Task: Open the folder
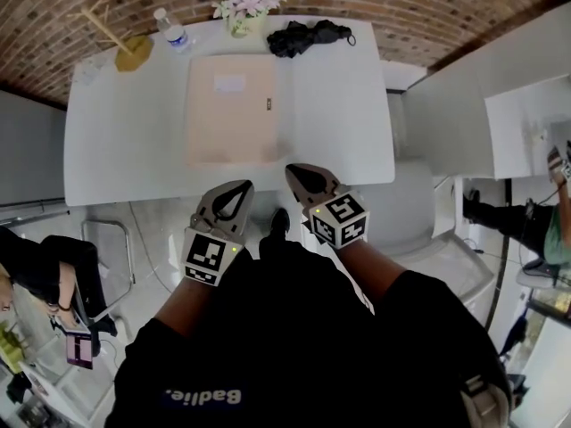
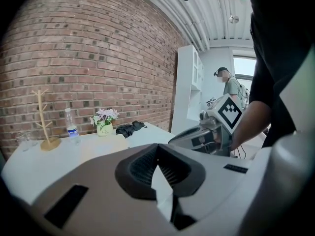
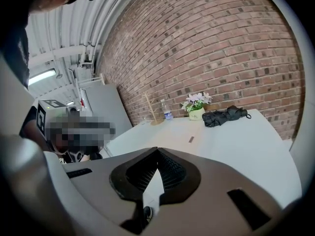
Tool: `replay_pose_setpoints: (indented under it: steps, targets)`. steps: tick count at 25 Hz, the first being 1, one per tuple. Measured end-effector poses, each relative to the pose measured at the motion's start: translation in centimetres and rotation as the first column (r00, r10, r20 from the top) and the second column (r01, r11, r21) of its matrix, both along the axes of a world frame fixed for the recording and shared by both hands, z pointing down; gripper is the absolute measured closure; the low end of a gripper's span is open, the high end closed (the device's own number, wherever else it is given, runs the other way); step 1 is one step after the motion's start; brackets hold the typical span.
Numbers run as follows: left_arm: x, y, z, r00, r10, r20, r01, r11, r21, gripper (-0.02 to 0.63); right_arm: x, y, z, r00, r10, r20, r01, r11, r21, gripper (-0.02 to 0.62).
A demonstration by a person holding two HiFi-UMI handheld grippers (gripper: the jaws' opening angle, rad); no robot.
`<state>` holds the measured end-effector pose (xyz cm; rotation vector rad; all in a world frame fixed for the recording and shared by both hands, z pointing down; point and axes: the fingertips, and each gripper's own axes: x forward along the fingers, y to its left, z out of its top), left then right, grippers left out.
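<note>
A closed beige folder (image 1: 230, 110) lies flat in the middle of the white table (image 1: 116, 141), with a small dark tab near its right edge. Both grippers hover short of the table's near edge, in front of the folder and touching nothing. My left gripper (image 1: 246, 185) is shut, tips together, nothing between them. My right gripper (image 1: 291, 168) is shut and empty too, just right of the left one. In the left gripper view the jaws (image 2: 157, 146) meet, with the folder (image 2: 106, 144) beyond them. In the right gripper view the tips (image 3: 157, 150) also meet before the folder (image 3: 197, 132).
At the table's far edge stand a wooden rack (image 1: 125, 47), a water bottle (image 1: 172, 32), a pot of flowers (image 1: 247, 3) and a black folded umbrella (image 1: 308, 36). A white cabinet (image 1: 464, 105) borders the table's right side. People stand at the left and right edges.
</note>
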<state>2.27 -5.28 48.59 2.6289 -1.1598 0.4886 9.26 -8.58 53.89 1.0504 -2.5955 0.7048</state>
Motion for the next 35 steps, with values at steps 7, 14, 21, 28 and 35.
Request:
replay_pose_setpoints:
  steps: [7,14,21,28,35]
  targets:
    - [-0.6,-1.9,4.6,0.993,0.055,0.109,-0.053,0.998,-0.017,0.603,-1.3,-1.8,4.3,0.996,0.016,-0.090,-0.019,0.999,-0.033,0.568]
    - [-0.3,-2.8,9.8,0.955,0.168,0.243,-0.167,0.986,-0.024,0.601,-2.5,-3.5,7.8,0.987,0.018,-0.159,-0.029,0.998,-0.064,0.568]
    - [-0.8,-4.0,12.9,0.885,0.234,0.403,-0.245,0.969,-0.024,0.543,-3.1,-4.3,10.0,0.984,0.035,-0.174,-0.052,0.994,-0.092,0.568]
    - [-0.9,-4.5,14.9,0.778,0.303,0.550,-0.343,0.939,-0.031,0.465,-2.9,-4.1,11.8,0.983,0.058,-0.172,-0.083,0.987,-0.137,0.568]
    - [-0.8,-5.3,16.7,0.677,0.332,0.656,-0.405,0.913,-0.045,0.426,-2.4,-4.3,11.5,0.989,0.110,-0.098,-0.127,0.974,-0.186,0.568]
